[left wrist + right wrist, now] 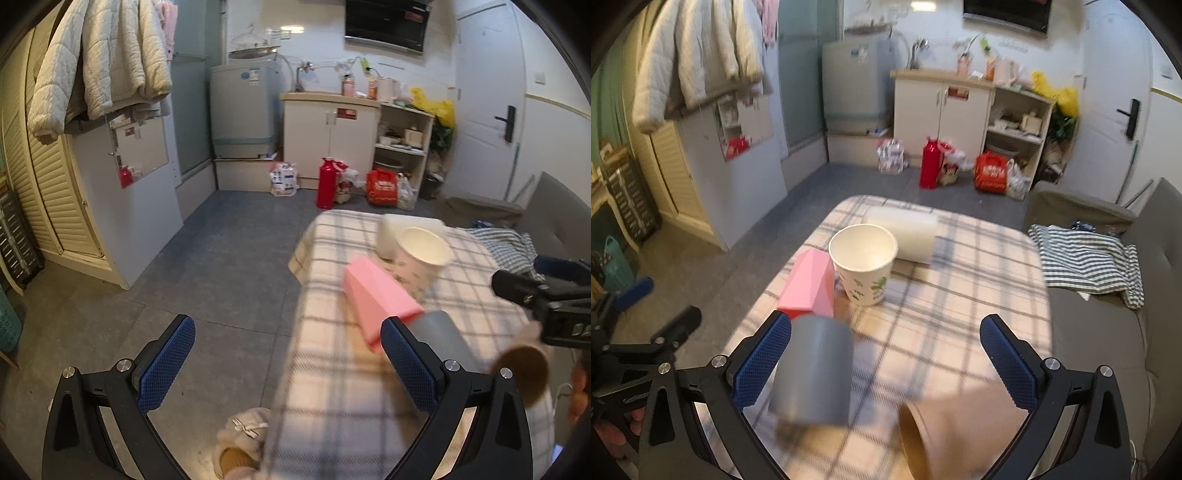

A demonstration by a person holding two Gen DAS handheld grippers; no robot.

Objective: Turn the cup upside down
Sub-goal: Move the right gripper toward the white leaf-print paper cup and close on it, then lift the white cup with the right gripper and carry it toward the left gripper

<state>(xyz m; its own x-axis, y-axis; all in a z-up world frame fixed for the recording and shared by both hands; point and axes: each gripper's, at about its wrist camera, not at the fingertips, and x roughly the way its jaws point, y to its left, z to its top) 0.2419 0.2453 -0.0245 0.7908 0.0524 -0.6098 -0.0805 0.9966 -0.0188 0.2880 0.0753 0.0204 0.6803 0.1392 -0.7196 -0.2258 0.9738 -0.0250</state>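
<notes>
A white paper cup (864, 269) with a printed pattern stands upright, mouth up, on the plaid-covered table (960, 295); it also shows in the left wrist view (421, 258). A grey cup (812, 373) stands mouth down just inside my right gripper's left finger. A brown cup (956, 432) lies on its side between the right fingers, near the camera. My right gripper (886, 358) is open and holds nothing. My left gripper (286, 360) is open and empty, at the table's left edge above the floor.
A pink box (812, 288) lies beside the paper cup. A white cylinder (905, 236) lies on its side behind it. A grey sofa with a striped cloth (1089, 258) is at the right. Cabinets, a red flask (931, 166) and bags stand on the floor beyond.
</notes>
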